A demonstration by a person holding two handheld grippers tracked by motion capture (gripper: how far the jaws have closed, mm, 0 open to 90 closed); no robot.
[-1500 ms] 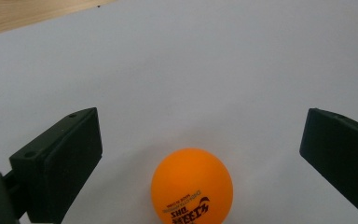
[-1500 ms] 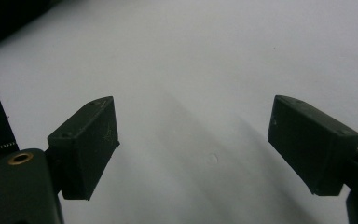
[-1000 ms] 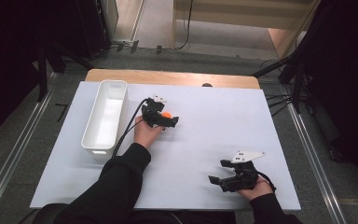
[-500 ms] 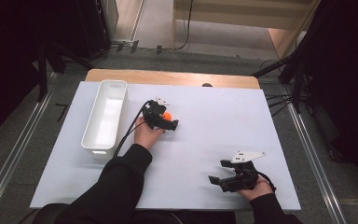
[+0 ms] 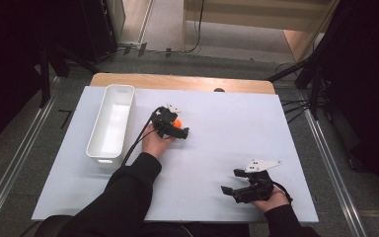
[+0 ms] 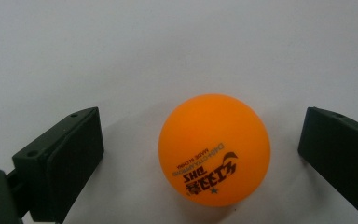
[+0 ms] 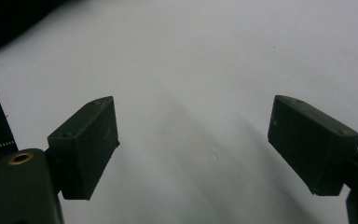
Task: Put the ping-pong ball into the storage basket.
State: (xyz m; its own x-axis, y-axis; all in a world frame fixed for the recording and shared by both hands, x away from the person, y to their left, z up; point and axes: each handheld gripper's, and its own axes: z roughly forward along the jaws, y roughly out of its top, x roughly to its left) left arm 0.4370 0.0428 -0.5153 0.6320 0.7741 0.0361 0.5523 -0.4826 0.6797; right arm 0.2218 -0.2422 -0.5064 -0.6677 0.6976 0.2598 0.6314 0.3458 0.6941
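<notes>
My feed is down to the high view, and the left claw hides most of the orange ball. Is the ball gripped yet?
Observer: No. In the left gripper view the orange ball sits between the jaws of the left claw with a gap on each side; neither jaw touches it.
Operator: Is it centred between them?
Observer: Roughly; the gap to the jaw on that view's left looks a little wider.
Operator: Any markings on the ball?
Observer: Yes, dark print on its lower face, reading DHS and "made in China", upside down in that view.
Operator: And the right claw?
Observer: The right claw is wide open over bare white table, nothing between its jaws.
</notes>
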